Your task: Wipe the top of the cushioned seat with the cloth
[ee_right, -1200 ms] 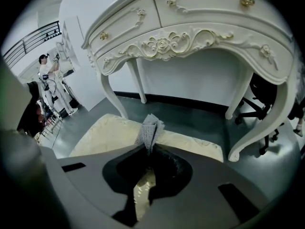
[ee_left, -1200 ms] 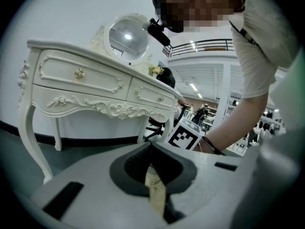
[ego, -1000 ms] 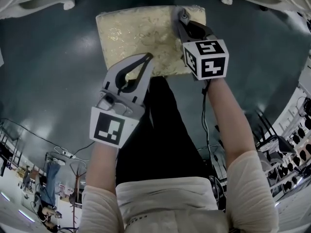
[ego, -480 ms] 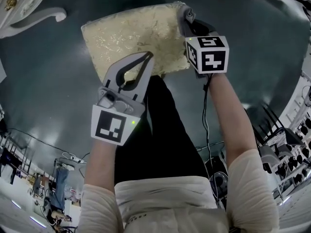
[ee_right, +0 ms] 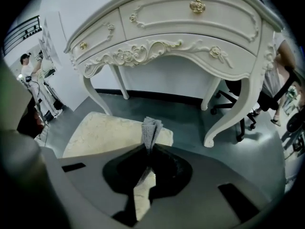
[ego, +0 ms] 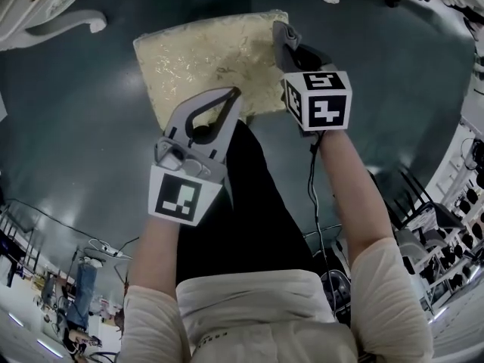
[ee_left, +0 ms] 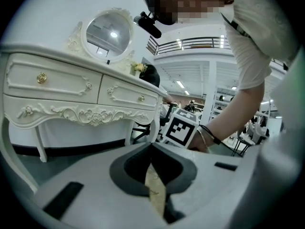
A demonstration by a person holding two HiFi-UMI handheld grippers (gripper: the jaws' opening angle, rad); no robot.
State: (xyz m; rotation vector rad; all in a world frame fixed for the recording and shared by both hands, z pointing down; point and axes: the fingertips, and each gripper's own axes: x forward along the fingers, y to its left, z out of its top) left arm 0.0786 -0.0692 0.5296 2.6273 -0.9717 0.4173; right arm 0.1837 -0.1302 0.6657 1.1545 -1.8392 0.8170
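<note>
Toward the top centre of the head view, the cream cushioned seat [ego: 204, 59] stands on a dark grey-green floor [ego: 76, 134], with white carved table legs [ego: 60, 23] curling in at the upper corners. The right gripper [ego: 281, 32] reaches over the seat's right edge, its marker cube [ego: 318, 100] just below. In the right gripper view its jaws are pressed together on a grey cloth [ee_right: 151, 127], which sticks up from the tips in a narrow fold. Beyond it lies the seat's patterned top [ee_right: 105, 132], and behind that stands an ornate white dressing table [ee_right: 190, 27] with gold knobs.

The left gripper [ego: 233, 94] sits lower and left of centre in the head view, its tips at the seat's near edge. In the left gripper view its jaws are closed tip to tip with nothing pinched. A sliver of cream fabric shows through the slot behind the tips. Further back in that view are the dressing table, a round mirror [ee_left: 108, 32] at upper left, and the right gripper's marker cube at mid-frame.
</note>
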